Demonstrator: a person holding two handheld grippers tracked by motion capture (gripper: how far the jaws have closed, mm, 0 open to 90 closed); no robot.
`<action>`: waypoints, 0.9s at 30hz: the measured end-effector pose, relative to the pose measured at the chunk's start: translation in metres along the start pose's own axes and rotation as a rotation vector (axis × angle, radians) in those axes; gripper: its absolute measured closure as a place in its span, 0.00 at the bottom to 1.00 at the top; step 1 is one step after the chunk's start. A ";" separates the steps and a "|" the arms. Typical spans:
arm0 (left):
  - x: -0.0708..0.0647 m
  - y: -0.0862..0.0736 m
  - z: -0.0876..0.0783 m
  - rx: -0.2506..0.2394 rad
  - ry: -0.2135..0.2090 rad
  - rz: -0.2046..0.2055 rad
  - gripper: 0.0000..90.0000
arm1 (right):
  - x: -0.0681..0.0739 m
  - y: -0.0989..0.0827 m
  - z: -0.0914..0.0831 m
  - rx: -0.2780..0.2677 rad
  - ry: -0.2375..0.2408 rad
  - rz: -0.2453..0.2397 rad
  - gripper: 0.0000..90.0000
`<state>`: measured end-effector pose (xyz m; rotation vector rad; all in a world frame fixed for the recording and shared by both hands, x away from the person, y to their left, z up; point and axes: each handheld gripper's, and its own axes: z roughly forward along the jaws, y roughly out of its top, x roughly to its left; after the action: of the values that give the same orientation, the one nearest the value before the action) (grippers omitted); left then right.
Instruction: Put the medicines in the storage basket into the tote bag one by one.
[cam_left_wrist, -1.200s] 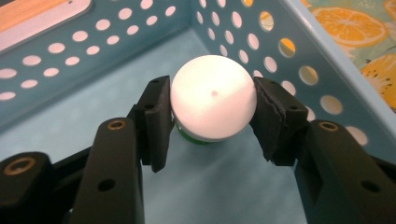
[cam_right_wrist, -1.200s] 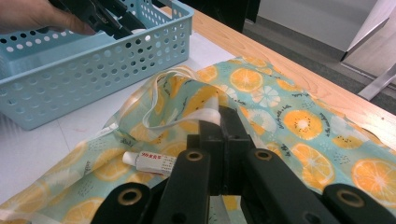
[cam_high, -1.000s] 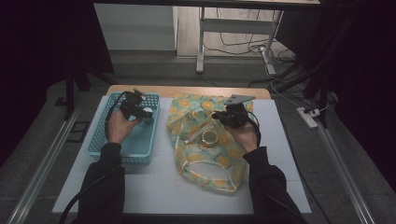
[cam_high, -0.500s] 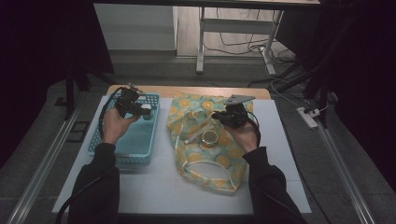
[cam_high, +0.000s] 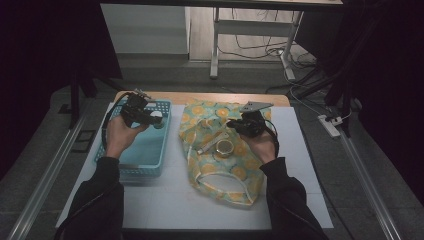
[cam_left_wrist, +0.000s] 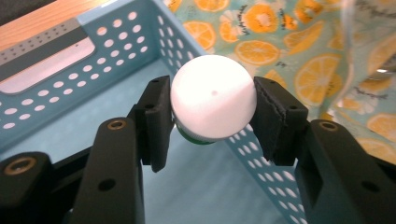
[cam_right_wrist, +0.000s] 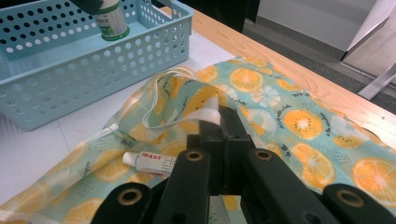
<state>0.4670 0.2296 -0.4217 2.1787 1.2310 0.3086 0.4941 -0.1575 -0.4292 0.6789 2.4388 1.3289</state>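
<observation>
Left gripper (cam_left_wrist: 212, 109): jaws set partway, pads pressed on either side of a small bottle with a white cap (cam_left_wrist: 213, 102). A green-trimmed label shows just under the cap. In the high view the left gripper (cam_high: 150, 117) holds this bottle (cam_high: 157, 119) above the blue perforated basket (cam_high: 131, 167), near the basket's far right corner. The bottle is clear of the basket floor. In the right gripper view the same bottle (cam_right_wrist: 111, 18) hangs upright over the basket (cam_right_wrist: 56, 88), its cap gripped from above.

Basket position: left part of the white table mat (cam_high: 165, 200), far end close to the wooden far edge of the tabletop (cam_high: 200, 97).

Right gripper (cam_right_wrist: 223, 122): jaws fully closed, pinching the pale strap (cam_right_wrist: 205, 115) of the orange-slice print fabric bag (cam_right_wrist: 299, 121). In the high view the right gripper (cam_high: 236, 126) sits over the far half of the bag (cam_high: 220, 180), which lies flat in the middle of the mat, just right of the basket.

On the bag, high view: a small round tin or jar (cam_high: 224, 147) near its centre, and beside it toward the basket a slim white tube (cam_high: 209, 145). The right gripper view shows the tube (cam_right_wrist: 152, 163) lying just left of the jaws, with red print on it; text too small to read.

Person's hands: left hand (cam_high: 119, 137) and right hand (cam_high: 262, 146), dark sleeves, entering from the near edge.
</observation>
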 end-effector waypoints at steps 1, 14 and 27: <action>-0.002 0.000 -0.002 -0.002 -0.002 0.006 0.56 | 0.000 0.000 0.000 0.000 0.000 0.000 1.00; -0.032 0.004 -0.013 -0.033 -0.066 0.074 0.56 | 0.001 0.000 0.000 0.001 0.000 -0.001 1.00; -0.066 0.010 -0.006 -0.039 -0.133 0.152 0.56 | 0.000 0.000 -0.001 -0.004 -0.004 0.001 1.00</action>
<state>0.4356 0.1733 -0.4054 2.2246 0.9824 0.2437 0.4938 -0.1581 -0.4283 0.6805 2.4323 1.3317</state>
